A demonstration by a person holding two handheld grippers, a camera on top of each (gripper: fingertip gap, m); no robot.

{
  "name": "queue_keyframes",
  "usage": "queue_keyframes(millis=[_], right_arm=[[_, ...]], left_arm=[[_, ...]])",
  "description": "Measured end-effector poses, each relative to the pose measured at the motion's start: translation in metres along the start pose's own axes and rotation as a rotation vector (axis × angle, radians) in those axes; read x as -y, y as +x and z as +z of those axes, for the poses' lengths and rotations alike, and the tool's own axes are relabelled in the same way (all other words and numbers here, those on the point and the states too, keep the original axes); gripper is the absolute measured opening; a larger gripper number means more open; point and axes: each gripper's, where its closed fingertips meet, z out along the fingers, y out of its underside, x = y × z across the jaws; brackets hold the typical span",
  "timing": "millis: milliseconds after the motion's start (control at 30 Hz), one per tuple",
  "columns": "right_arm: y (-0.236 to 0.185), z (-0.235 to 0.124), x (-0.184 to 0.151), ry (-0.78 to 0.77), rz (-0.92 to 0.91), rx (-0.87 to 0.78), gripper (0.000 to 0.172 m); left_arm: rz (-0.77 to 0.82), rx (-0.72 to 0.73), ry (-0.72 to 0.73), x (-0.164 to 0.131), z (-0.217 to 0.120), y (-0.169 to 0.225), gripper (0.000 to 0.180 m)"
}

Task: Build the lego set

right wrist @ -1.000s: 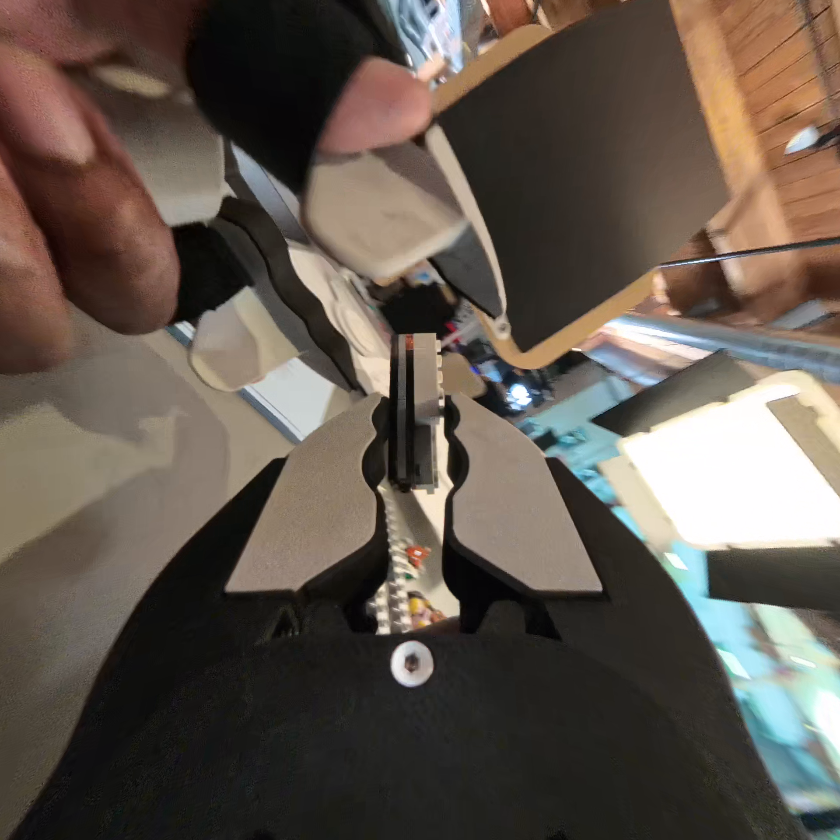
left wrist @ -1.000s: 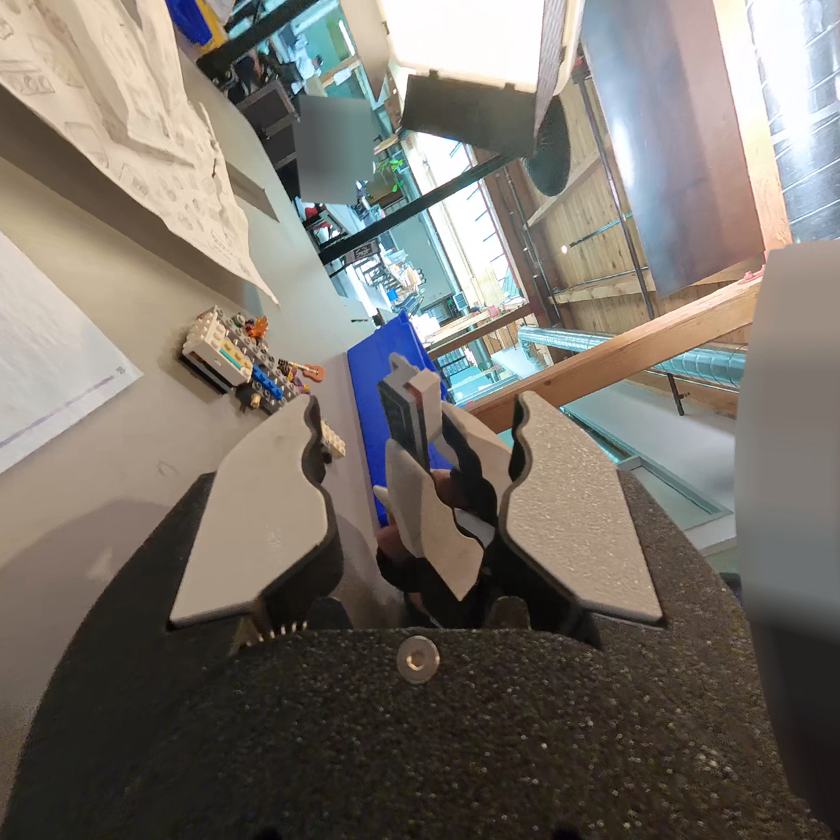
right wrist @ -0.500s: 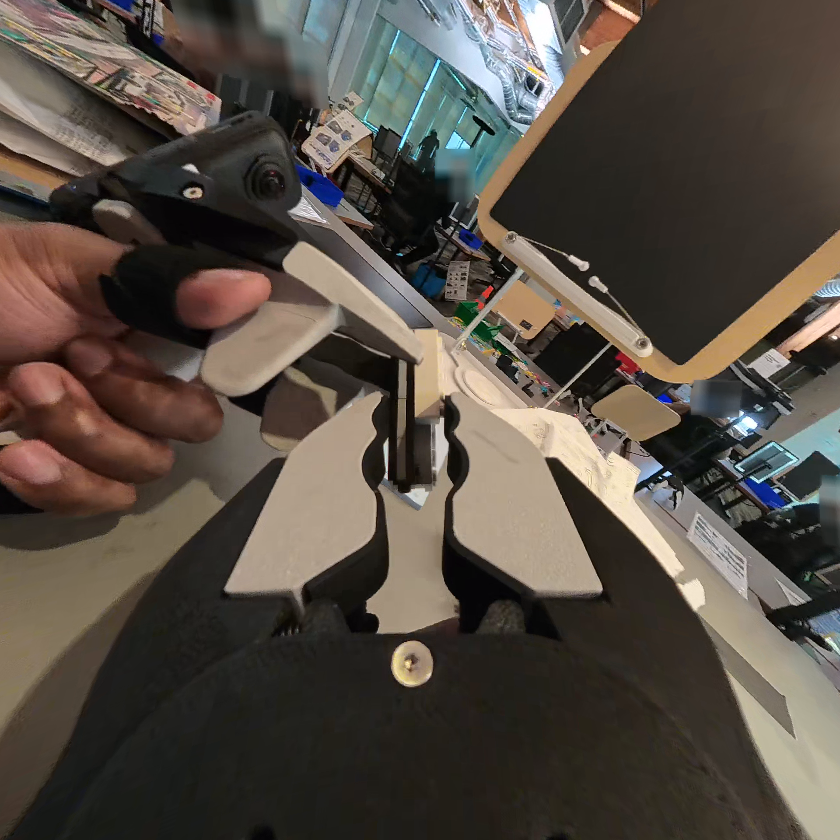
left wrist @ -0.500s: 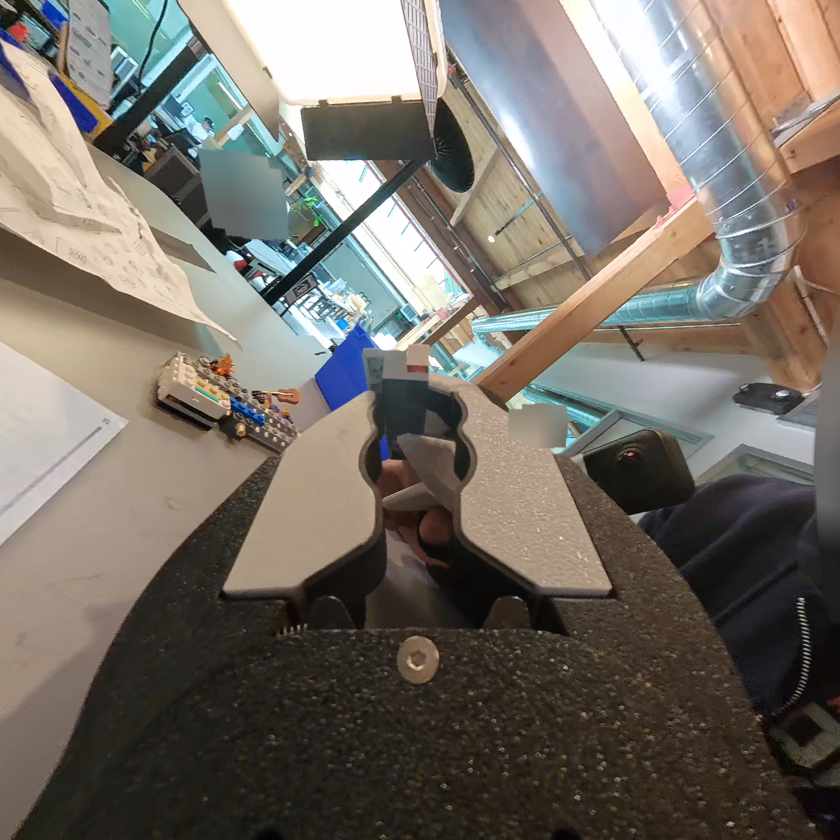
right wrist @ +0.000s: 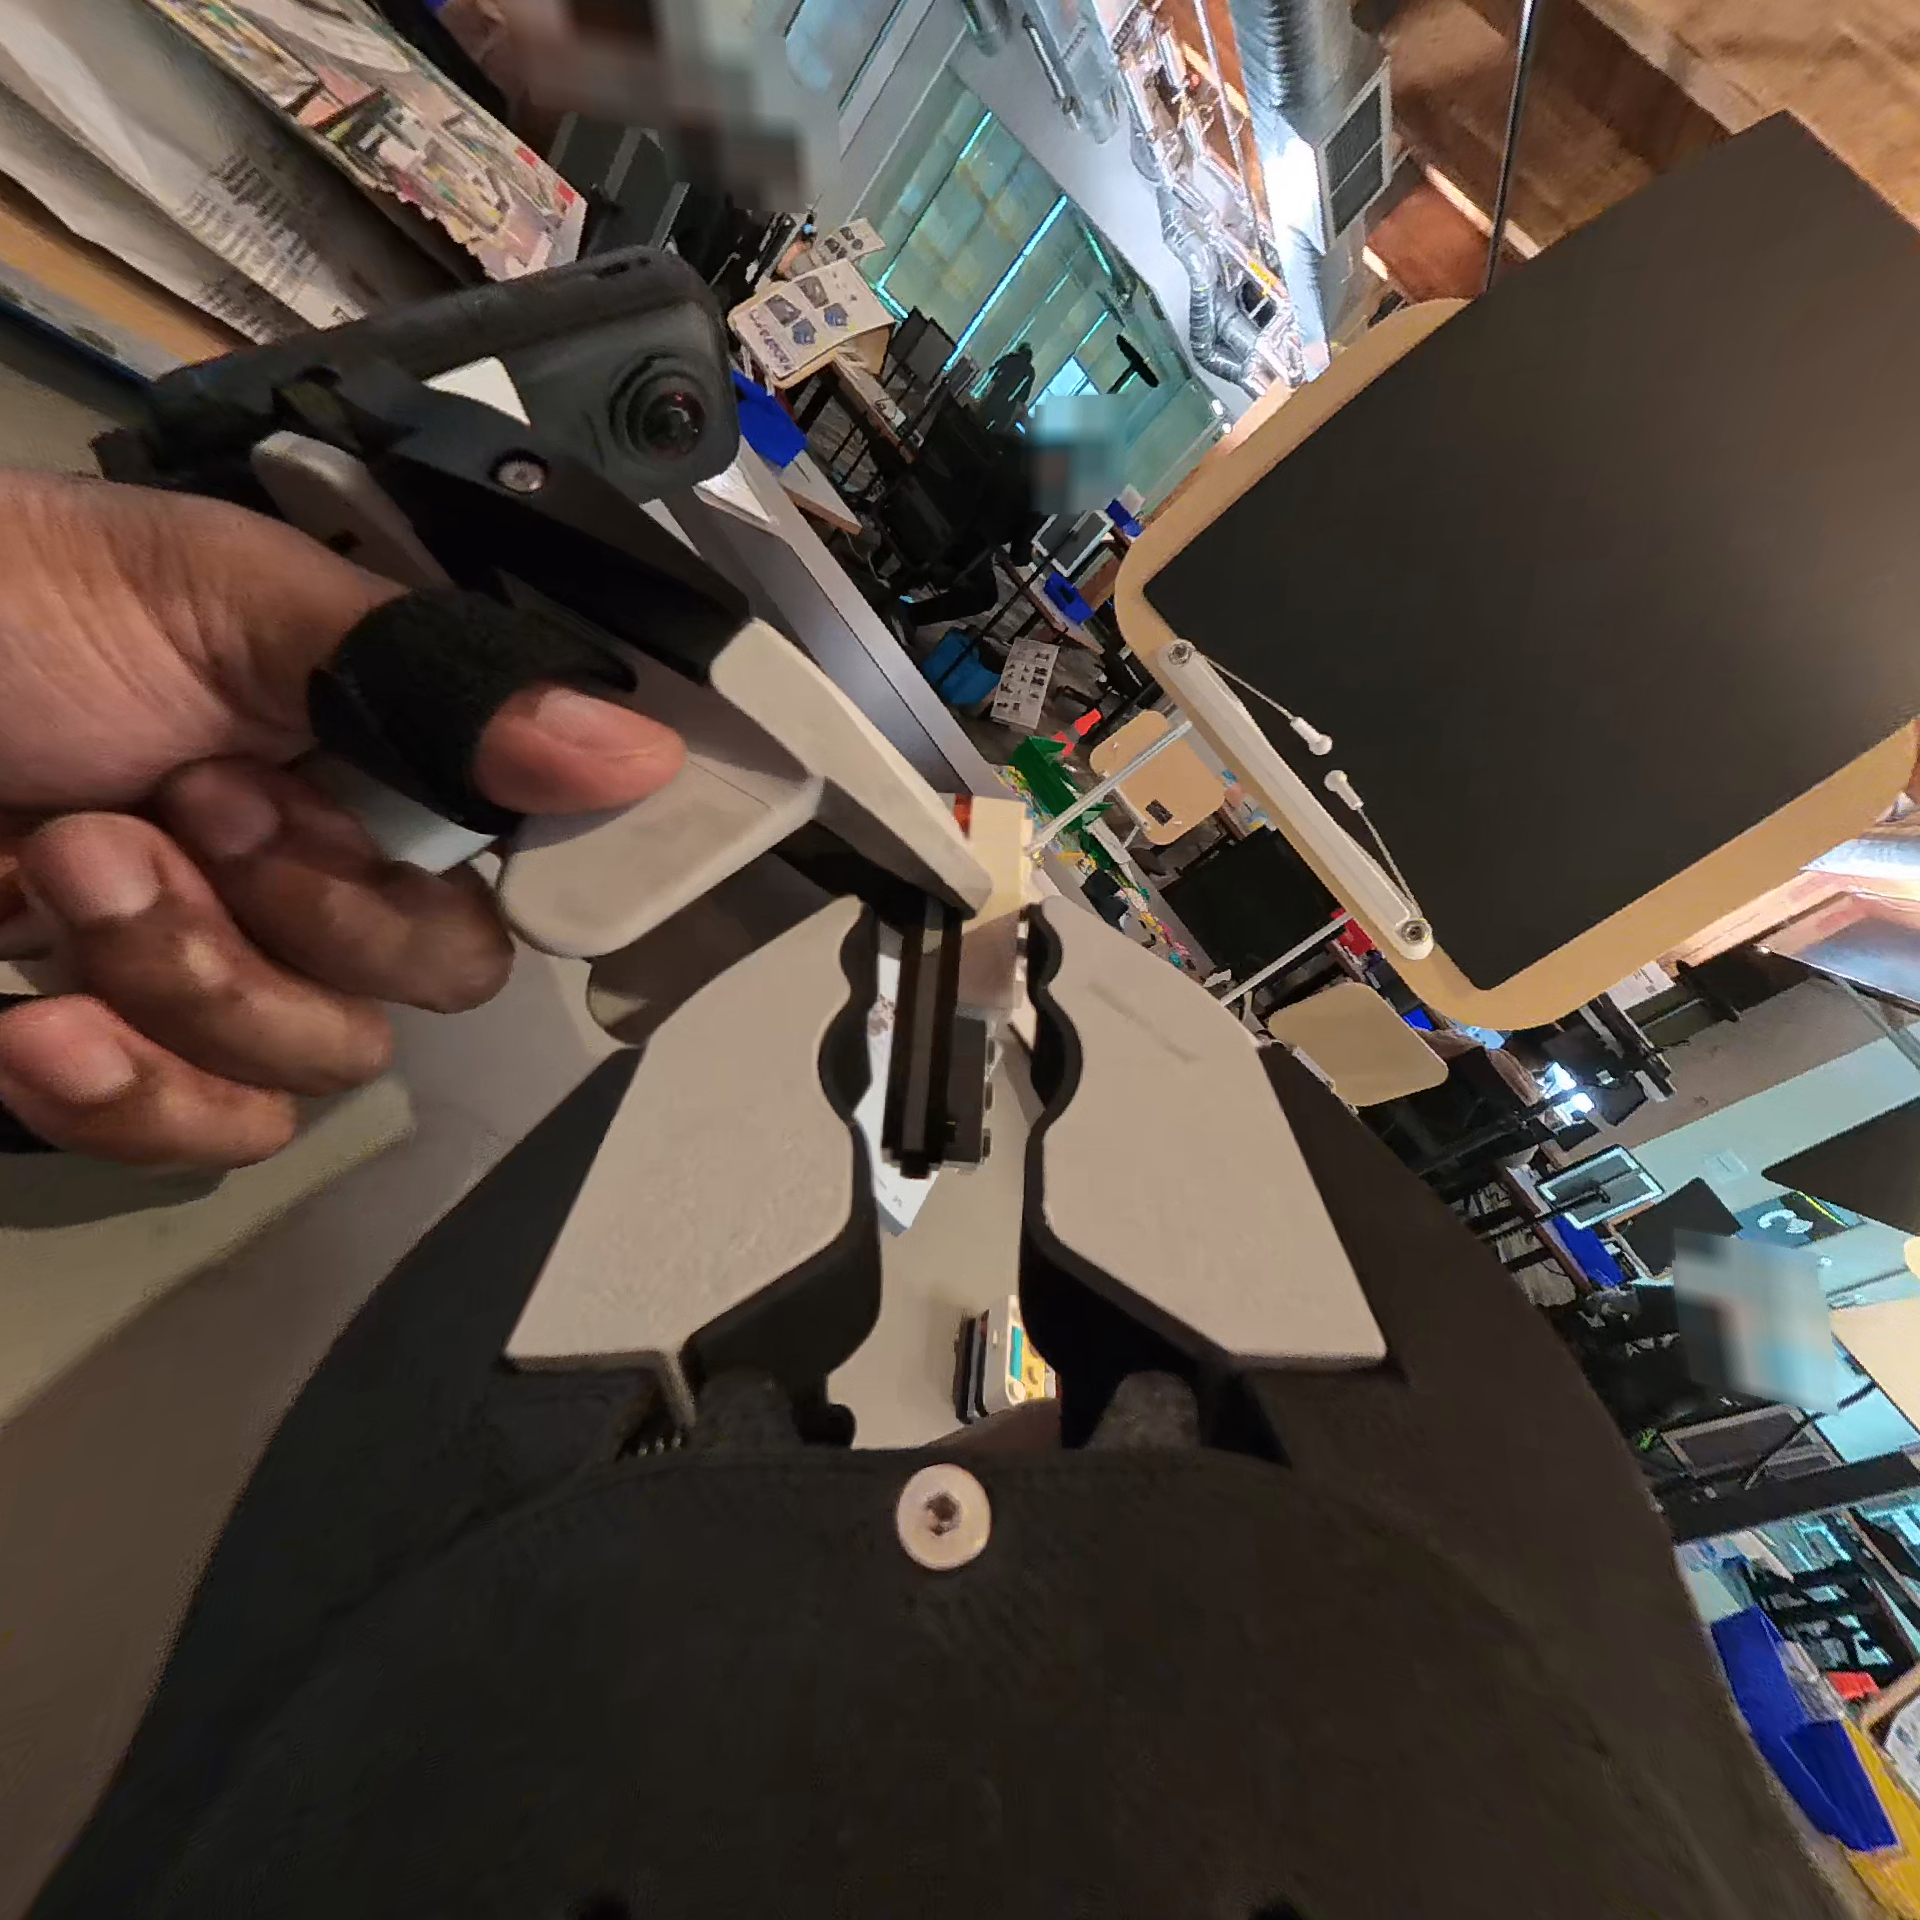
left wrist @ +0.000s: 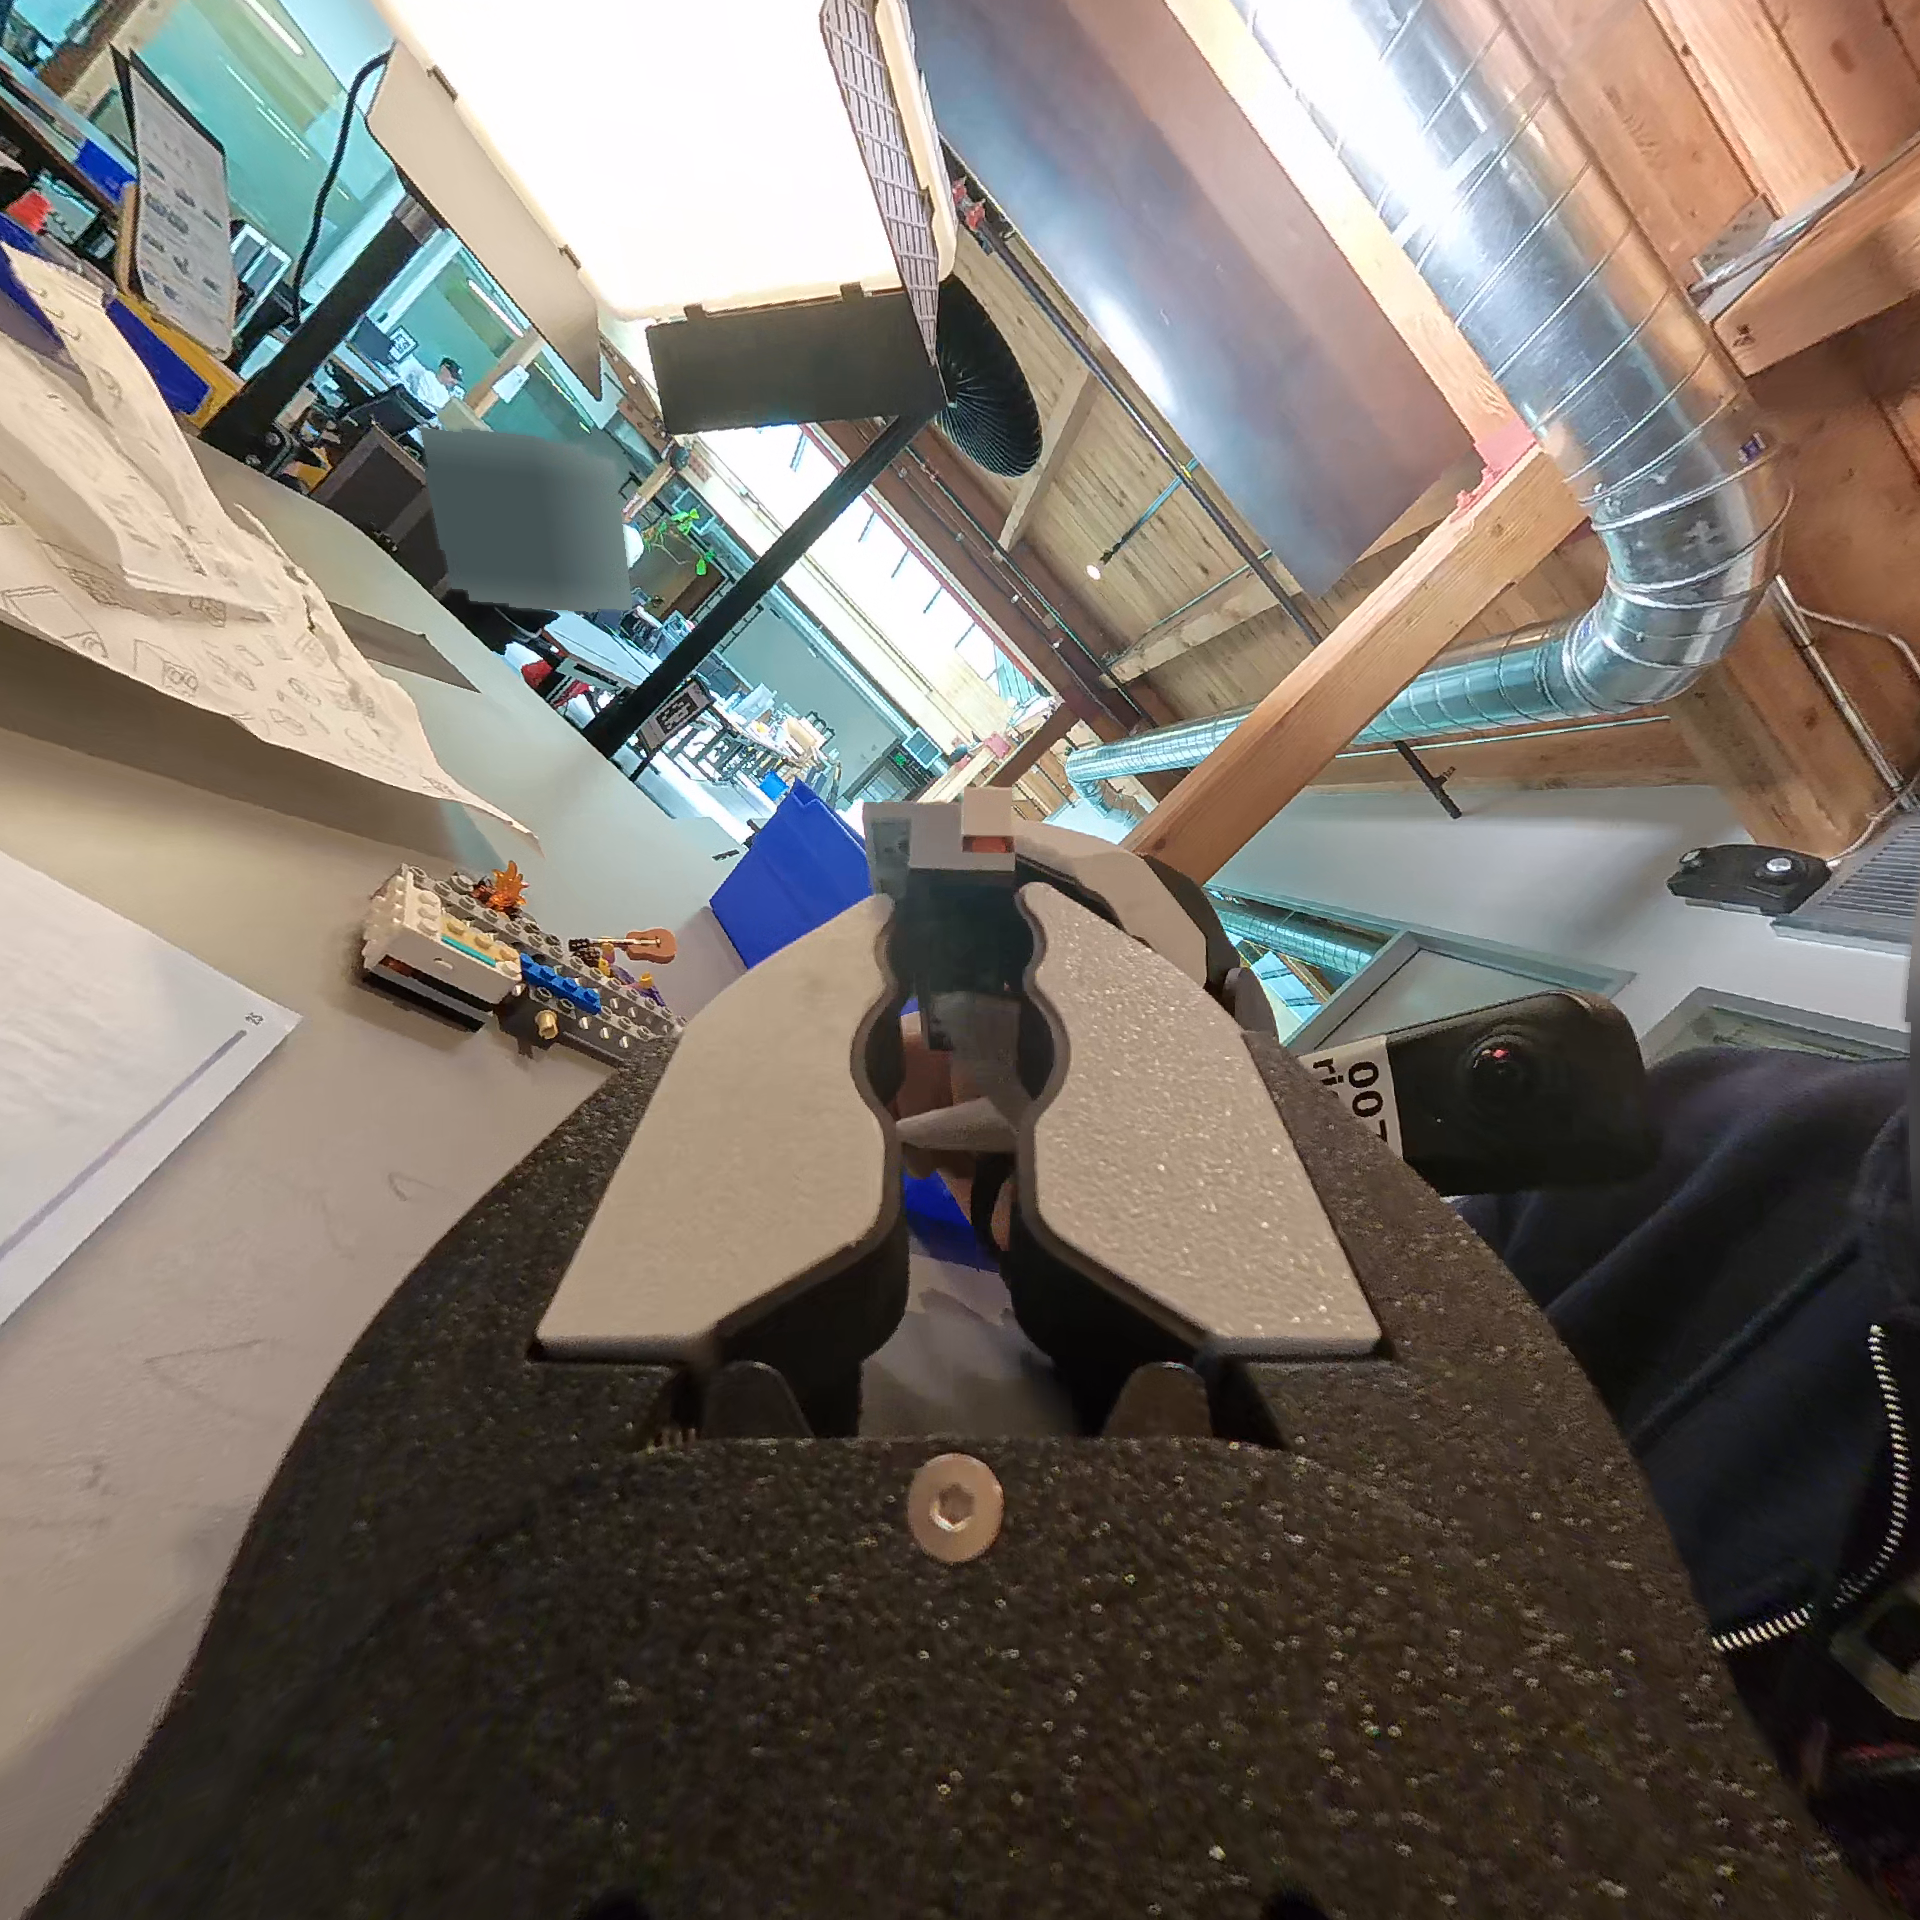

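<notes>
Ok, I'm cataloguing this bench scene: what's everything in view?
Black-and-pale-grey toy-brick piece: one, in the air between both tools' tips.
Grey studded toy-brick build with orange flame: one, on the table, left.
Blue plastic bin: one, behind the build.
Printed white paper sheets: several, table's left.
Grey table: one.
Lit white lamp panel: one, overhead.
Hand: one, gripping the left tool.
Left tool: black, grey fingers, clamped on the piece.
Right tool: same colours, around the piece, gap at one pad.
</notes>
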Motion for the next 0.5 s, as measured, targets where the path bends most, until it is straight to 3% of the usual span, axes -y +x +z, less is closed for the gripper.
queue_keyframes(millis=[400, 500], right_arm=[[0.002, 0.0, -0.003, 0.013, 0.043, -0.001, 0.023], [0.006, -0.004, -0.012, -0.028, 0.092, -0.03, 0.039]], left_arm=[[0.006, 0.013, -0.004, -0.001, 0.001, -0.002, 0.017], [0.07, 0.037, 0.051, 0.002, 0.001, 0.001, 0.017]])
